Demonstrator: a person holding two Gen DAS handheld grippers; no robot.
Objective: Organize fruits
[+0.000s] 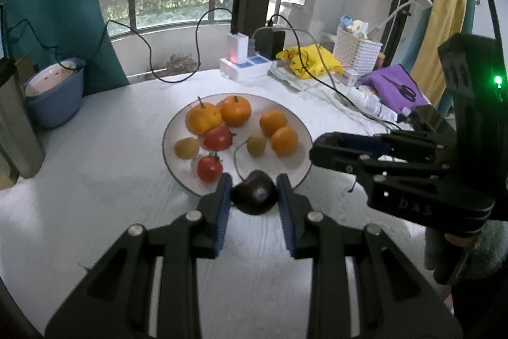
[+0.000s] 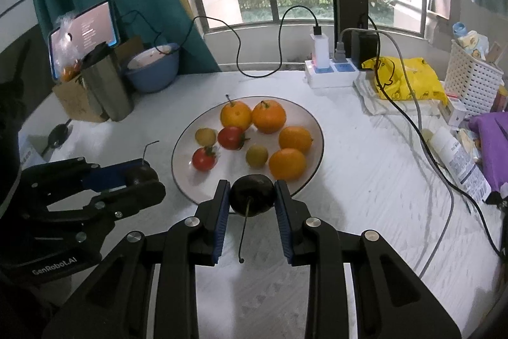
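A small dark, almost black round fruit [image 1: 254,194] is clamped between the blue-padded black fingers of the left gripper [image 1: 254,196], just in front of the near rim of a round white plate with a thin dark edge [image 1: 298,177]. A second dark round fruit with a long thin stem [image 2: 252,195] is pinched in the same way by the right gripper [image 2: 252,196], its stem hanging down toward the camera. Both pairs of fingers are closed tightly on their fruit.

In the left wrist view the right gripper is seen from the side at the right of the plate; in the right wrist view the left gripper is seen at the left of it, with its dark fruit lodged between the pads.

On the plate four orange citrus fruits [image 2: 269,116] are gathered toward the far and right side, two red tomatoes [image 2: 232,138] lie left of centre, and two small yellow-green fruits [image 2: 256,156] sit among them. The plate rests on a white-covered table [image 2: 365,186].

At the back of the table a white power strip with plugged-in chargers [image 2: 330,70], a yellow plastic bag [image 2: 409,78] and a white perforated basket [image 2: 473,81] are seen. A blue bowl [image 2: 154,70] and a steel tumbler [image 2: 109,84] stand at the left.
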